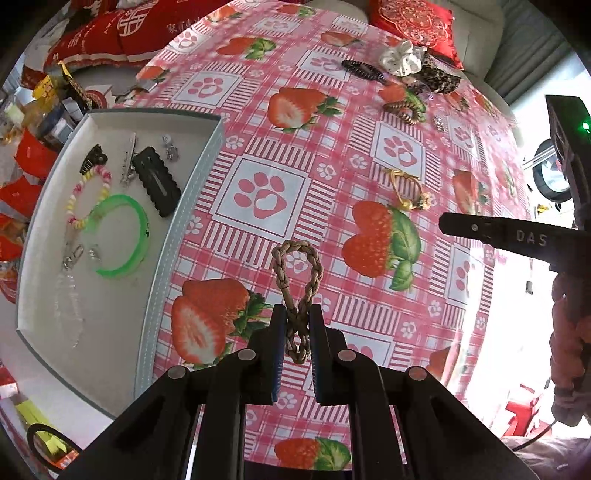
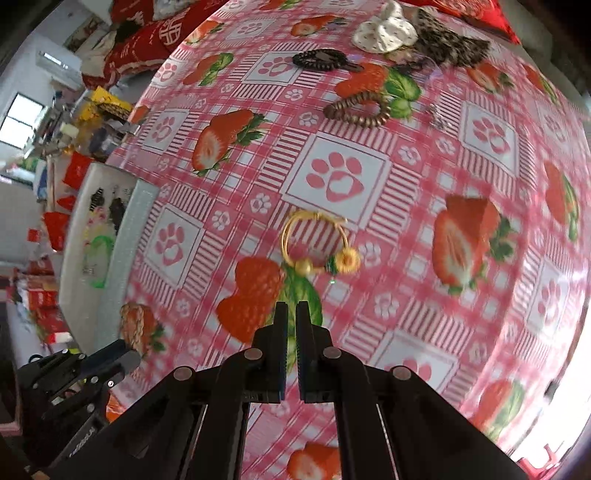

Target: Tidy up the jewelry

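My left gripper [image 1: 297, 314] is shut on a tan braided cord loop [image 1: 297, 266], which it holds above the strawberry tablecloth. The same loop [image 2: 133, 325] and the left gripper [image 2: 125, 354] show at the lower left of the right wrist view. A grey tray [image 1: 184, 206] lies to the left and holds a green bangle [image 1: 123, 236], a black clip [image 1: 157, 181] and a bead bracelet [image 1: 90, 195]. My right gripper [image 2: 291, 310] is shut with nothing between its fingers. It hangs above a gold wire bracelet [image 2: 317, 243] that lies on the cloth ahead of its tips.
At the far end of the table lie a black coil hair tie [image 1: 364, 70], a brown coil tie [image 1: 404, 109], a white scrunchie [image 1: 400, 55] and a leopard-print scrunchie [image 1: 437, 79]. Red cushions [image 1: 122, 33] and clutter sit beyond the tray.
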### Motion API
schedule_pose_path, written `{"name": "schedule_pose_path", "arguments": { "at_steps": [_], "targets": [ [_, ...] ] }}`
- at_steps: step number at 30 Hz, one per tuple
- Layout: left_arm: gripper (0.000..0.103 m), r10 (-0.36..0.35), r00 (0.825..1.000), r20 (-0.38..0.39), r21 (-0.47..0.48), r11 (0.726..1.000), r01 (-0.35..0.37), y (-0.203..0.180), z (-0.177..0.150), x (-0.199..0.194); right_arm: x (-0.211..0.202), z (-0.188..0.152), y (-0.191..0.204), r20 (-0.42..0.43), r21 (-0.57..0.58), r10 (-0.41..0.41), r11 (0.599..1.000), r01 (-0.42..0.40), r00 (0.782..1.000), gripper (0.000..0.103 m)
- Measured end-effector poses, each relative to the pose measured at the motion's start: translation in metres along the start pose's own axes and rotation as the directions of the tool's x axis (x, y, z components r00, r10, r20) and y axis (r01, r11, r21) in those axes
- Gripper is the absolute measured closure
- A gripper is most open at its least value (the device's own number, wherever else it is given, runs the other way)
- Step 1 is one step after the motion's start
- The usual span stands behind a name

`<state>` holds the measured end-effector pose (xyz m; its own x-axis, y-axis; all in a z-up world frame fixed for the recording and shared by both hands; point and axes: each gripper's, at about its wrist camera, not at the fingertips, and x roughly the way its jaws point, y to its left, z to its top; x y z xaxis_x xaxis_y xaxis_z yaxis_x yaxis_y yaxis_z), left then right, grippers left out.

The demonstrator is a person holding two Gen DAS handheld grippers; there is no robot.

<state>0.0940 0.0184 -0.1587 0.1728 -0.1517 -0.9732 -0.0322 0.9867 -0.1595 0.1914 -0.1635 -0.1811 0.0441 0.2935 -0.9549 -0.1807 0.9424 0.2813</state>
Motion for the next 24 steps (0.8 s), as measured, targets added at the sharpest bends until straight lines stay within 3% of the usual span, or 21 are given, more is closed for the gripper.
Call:
{"name": "schedule_pose_path", "arguments": {
  "at_steps": [6,8,9,10,17,21,22,24],
  "targets": [
    [0.084,0.007,1.000,0.004,0.011,1.000,-0.007,-0.001,-0.007,-0.012,-0.010,-0.003,-0.005,0.013,0.038,0.036,0.999,-0.036,0.999,0.097],
    [0.084,0.011,1.000,0.009,0.012,1.000,-0.011,0.000,-0.008,-0.016,-0.002,0.005,-0.003,0.016,0.039,0.024,0.999,-0.025,1.000,0.082],
    [0.084,0.012,1.000,0.011,0.011,1.000,-0.013,0.000,-0.008,-0.017,0.001,0.008,-0.001,0.019,0.033,0.014,0.999,-0.015,1.000,0.061],
    [0.084,0.014,1.000,0.012,0.010,1.000,-0.014,0.001,-0.008,-0.017,0.004,0.010,0.001,0.025,0.028,0.005,1.000,-0.006,1.000,0.052],
    [0.084,0.022,1.000,0.001,-0.004,1.000,-0.022,0.004,-0.013,-0.010,0.042,0.035,0.024,0.032,-0.076,-0.101,0.992,0.103,0.994,0.053],
    [0.084,0.027,1.000,-0.006,-0.008,1.000,-0.027,0.005,-0.017,-0.008,0.062,0.039,0.031,0.005,-0.105,-0.178,0.978,0.178,0.984,0.072],
    [0.084,0.027,1.000,-0.006,-0.010,1.000,-0.027,0.005,-0.017,-0.008,0.061,0.039,0.032,0.015,-0.108,-0.190,0.976,0.191,0.982,0.083],
    [0.084,0.027,1.000,-0.004,-0.014,1.000,-0.027,0.005,-0.017,-0.010,0.061,0.037,0.031,0.004,-0.107,-0.201,0.974,0.201,0.979,0.096]
  ]
}}
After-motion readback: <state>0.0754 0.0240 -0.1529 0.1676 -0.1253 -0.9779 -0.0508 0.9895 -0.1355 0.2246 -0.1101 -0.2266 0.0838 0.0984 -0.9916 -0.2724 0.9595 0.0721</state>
